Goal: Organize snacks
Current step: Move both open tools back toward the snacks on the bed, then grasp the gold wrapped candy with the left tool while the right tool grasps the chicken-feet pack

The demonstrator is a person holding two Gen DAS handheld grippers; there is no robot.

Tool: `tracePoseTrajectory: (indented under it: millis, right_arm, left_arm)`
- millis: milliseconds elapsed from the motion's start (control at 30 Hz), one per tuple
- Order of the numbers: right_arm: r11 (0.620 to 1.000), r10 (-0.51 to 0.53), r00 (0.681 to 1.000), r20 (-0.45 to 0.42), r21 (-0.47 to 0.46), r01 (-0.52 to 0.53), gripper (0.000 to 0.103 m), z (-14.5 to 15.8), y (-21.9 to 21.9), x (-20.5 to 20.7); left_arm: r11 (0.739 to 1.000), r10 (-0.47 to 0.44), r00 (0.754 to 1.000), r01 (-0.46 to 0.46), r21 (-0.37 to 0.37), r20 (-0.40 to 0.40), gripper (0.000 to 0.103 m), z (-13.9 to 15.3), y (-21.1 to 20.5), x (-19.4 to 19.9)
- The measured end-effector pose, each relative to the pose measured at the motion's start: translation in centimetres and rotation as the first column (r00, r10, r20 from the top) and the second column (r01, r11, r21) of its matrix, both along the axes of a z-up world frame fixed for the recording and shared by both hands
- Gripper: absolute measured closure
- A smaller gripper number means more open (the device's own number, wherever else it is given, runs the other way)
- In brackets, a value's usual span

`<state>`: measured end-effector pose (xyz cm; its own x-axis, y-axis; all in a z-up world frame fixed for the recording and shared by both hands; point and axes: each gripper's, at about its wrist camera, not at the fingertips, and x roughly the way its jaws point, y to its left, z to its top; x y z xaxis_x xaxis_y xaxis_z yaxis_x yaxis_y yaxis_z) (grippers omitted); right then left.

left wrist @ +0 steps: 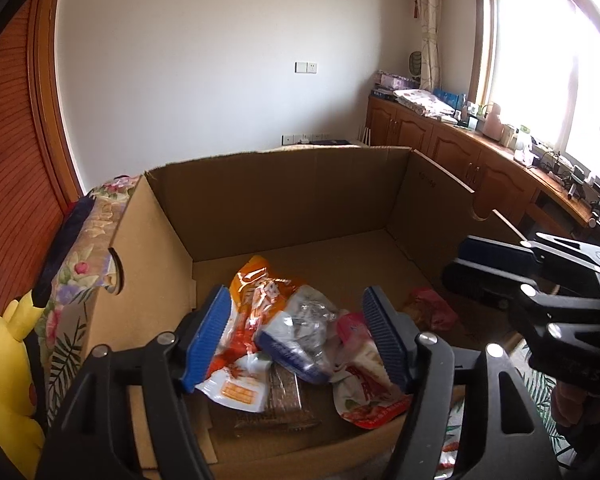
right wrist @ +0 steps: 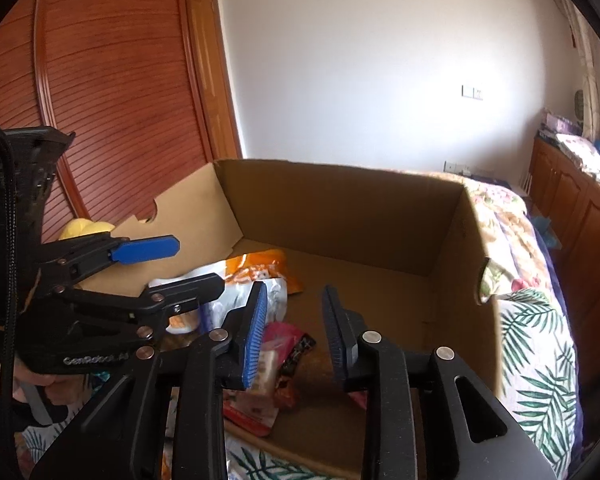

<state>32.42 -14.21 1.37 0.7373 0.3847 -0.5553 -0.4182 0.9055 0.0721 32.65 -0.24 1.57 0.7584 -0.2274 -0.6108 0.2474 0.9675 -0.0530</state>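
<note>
From the left wrist camera, the left gripper [left wrist: 296, 336] hangs over the near end of the cardboard box [left wrist: 284, 196], fingers spread wide with nothing between them. Below the gap lies the snack heap: an orange-and-white packet [left wrist: 244, 320] toward the left finger, a blue-and-clear packet [left wrist: 300, 332] in the middle, a red-and-white pouch [left wrist: 364, 380] under the right finger, and a brown wrapped bar [left wrist: 286, 398] on the box floor nearer the camera. A small pink packet [left wrist: 432, 306] lies apart to the right, just below the right gripper [left wrist: 488, 264], whose fingers here look nearly together; how far they stand apart I cannot tell from this angle. From the right wrist camera, that gripper shows a narrower opening than the left one and holds nothing; a pink-and-red packet [right wrist: 278, 364] lies below its left finger, and the left gripper [right wrist: 180, 264] crosses in from the left with fingers apart. Grasping well probably means picking one packet, lowering the fingers to straddle its edge, and closing on the film alone, since slick overlapping bags may drag neighbours. Count: five packets in the left view, possibly more hidden; one box; two grippers.
</note>
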Motion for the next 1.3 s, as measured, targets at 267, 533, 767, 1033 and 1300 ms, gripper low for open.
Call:
tracePoseTrajectory:
  millis: [267,533,767,1033,1300]
  right_arm:
    - [1.0,-0.019,0.999,0.036,0.001,0.019,0.067,1.1,-2.2,-5.4]
    - [0.999,-0.039,0.999,0.01,0.007,0.039,0.058,0.3,-4.4,-9.8]
    - [0.999,-0.029,0.998,-0.059,-0.033,0.027,0.053,-2.8,-4.3,-11.0]
    - [0.998,-0.04,0.991,-0.129,-0.05,0.034,0.051,-5.4,-3.6,-10.3]
    - [0.997,-0.01,0.98,-0.198,-0.081,-0.007,0.049,-7.4,-2.4,-8.5]
  left_arm:
    - [1.0,-0.018,0.998,0.018,0.001,0.057,0.029,2.3,0.2,-4.2]
    - [1.0,-0.019,0.998,0.018,0.019,0.054,0.029,2.4,1.3,-8.5]
    - [0.999,-0.016,1.0,0.016,0.034,0.005,0.029,-0.1,2.0,-11.7]
    - [0.999,0.0,0.997,0.003,0.047,-0.071,0.029,-3.8,2.3,-12.2]
    - [0.999,0.004,0.991,0.002,0.048,-0.134,0.032,-7.1,2.2,-12.6]
